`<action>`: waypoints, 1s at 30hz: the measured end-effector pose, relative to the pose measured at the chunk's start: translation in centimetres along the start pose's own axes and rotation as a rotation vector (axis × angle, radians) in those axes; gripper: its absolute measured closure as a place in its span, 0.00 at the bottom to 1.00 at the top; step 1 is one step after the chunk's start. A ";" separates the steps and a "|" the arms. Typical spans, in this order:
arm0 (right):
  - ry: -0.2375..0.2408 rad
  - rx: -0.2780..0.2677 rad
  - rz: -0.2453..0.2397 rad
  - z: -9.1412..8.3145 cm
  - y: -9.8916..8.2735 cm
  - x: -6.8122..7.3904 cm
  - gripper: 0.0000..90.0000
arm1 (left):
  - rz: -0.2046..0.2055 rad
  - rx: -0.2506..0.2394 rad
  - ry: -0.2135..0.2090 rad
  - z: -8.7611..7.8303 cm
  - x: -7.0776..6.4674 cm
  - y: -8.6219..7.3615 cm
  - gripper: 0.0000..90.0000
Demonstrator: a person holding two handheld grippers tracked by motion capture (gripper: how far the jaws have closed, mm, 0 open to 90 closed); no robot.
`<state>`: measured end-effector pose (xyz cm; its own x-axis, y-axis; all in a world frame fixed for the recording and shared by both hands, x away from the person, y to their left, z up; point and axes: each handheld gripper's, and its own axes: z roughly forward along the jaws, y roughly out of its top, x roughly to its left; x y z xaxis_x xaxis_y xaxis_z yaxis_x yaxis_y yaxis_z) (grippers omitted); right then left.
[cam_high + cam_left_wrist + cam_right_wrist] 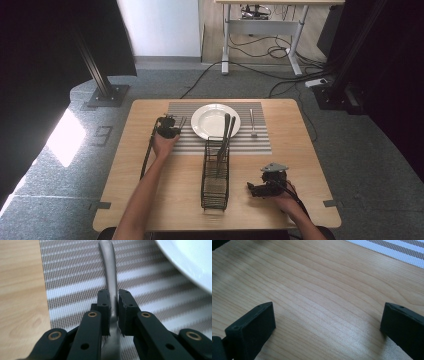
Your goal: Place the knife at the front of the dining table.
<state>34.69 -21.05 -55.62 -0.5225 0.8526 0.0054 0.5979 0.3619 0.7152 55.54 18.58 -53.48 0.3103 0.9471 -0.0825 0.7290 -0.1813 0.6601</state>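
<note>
Left gripper (113, 307) pinches a utensil (110, 272) left of the plate (215, 121), likely laying it; right gripper (327, 325) spread, idle.

Both of the person's forearms were bare, with no sleeve showing on either. The left gripper (113, 305) was matt black, its two blocky jaws carried on flat link bars pinned with brass-coloured rivets and dotted with small screw holes, and a thin black cable trailed back from it along the arm. The right gripper (256, 188) was black as well, with a grey three-cornered plate on top and plain square-ended jaws bearing small holes.
</note>
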 end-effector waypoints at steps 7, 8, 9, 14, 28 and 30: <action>0.003 0.001 -0.003 0.0 0.0 0.0 0.00 | -0.037 -0.005 0.007 1.4 0.6 1.6 0.89; 0.003 0.001 -0.003 0.0 0.0 0.0 0.00 | -0.037 -0.005 0.007 1.4 0.6 1.6 0.89; 0.003 0.001 -0.003 0.0 0.0 0.0 0.00 | -0.044 -0.011 0.007 1.6 0.7 1.7 0.89; 0.003 0.000 -0.003 0.0 0.0 0.0 0.00 | -0.056 -0.018 0.018 2.0 0.9 2.2 0.89; 0.003 0.000 -0.002 0.0 0.0 0.0 0.00 | -0.043 -0.039 -0.014 -0.5 1.4 0.6 0.64; 0.003 0.000 -0.002 0.0 0.0 0.0 0.00 | -0.033 -0.023 -0.029 -1.2 1.4 0.0 0.64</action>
<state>34.68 -21.01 -55.63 -0.5253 0.8509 0.0057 0.5965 0.3635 0.7156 55.24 20.26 -52.72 0.3043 0.9443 -0.1254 0.7248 -0.1440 0.6738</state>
